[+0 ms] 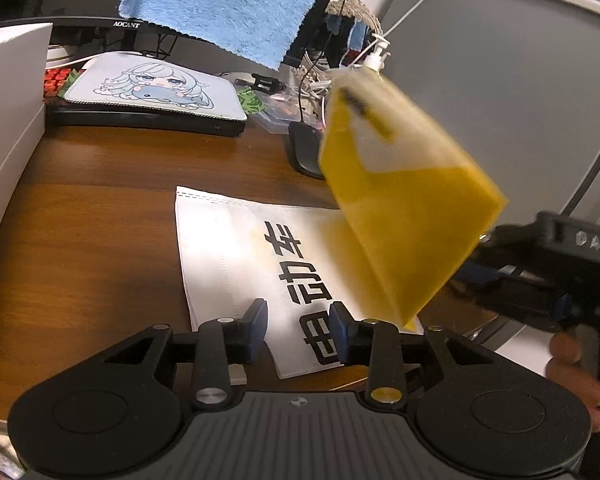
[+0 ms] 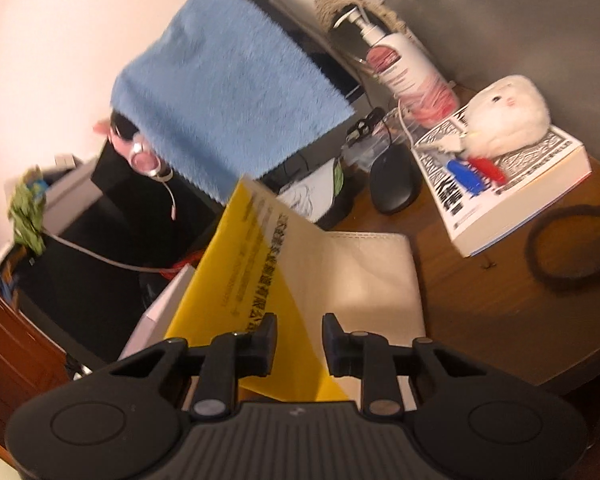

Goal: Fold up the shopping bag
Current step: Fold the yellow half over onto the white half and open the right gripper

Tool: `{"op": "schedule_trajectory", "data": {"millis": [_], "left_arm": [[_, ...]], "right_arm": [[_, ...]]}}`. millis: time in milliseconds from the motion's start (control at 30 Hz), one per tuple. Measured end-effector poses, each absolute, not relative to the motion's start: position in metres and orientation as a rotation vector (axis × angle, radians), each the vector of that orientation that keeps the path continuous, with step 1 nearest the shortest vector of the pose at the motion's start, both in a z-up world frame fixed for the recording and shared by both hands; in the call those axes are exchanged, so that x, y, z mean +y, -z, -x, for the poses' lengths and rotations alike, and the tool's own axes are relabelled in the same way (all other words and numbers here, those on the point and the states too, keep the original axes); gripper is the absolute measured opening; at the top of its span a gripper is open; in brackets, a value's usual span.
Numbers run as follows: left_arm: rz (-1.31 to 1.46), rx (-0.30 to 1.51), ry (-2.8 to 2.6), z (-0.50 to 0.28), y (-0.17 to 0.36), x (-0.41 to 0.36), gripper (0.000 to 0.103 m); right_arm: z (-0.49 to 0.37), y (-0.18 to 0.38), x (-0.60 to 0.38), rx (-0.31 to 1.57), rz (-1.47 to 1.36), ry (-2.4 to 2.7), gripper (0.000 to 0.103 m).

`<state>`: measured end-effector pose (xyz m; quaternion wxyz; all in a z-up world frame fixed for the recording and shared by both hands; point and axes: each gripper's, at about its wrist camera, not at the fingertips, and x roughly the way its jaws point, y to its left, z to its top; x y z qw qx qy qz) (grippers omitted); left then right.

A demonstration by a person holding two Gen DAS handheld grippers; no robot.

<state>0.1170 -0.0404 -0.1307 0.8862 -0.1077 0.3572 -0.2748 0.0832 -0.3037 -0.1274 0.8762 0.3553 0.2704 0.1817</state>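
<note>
My left tool [image 1: 298, 330] hangs open, empty, over the white-and-yellow non-woven fabric shopping bag [image 1: 236, 248] lying on the brown wooden worktop [image 1: 100, 216]. Its yellow flap stands lifted between my right tool's [image 2: 299, 342] parted fingers. It looks light, limp and creasable; best pinched by corners.

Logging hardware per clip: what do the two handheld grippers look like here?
Both are matte black: a ribbed central body, round discs at each side, silver and brass-coloured pivot bolts on the linkage arms. The left gripper and right gripper carry dark blue finger pads. Seen from the left wrist view, the right unit bears pale "DAS" lettering. No sleeve shows.
</note>
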Motion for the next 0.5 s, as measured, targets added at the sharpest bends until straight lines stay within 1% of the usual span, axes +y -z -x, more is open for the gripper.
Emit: {"op": "schedule_trajectory", "data": {"millis": [167,500], "left_arm": [[0.209,0.742,0.586,-0.116,0.129,-0.043,0.04],[0.22,0.746,0.593,-0.116,0.128,-0.04,0.04]], "right_arm": [[-0.09,0.133,-0.287,0.615,-0.671,-0.357,0.025],[-0.104,0.145,-0.277,0.683,-0.636,-0.342,0.024]]}}
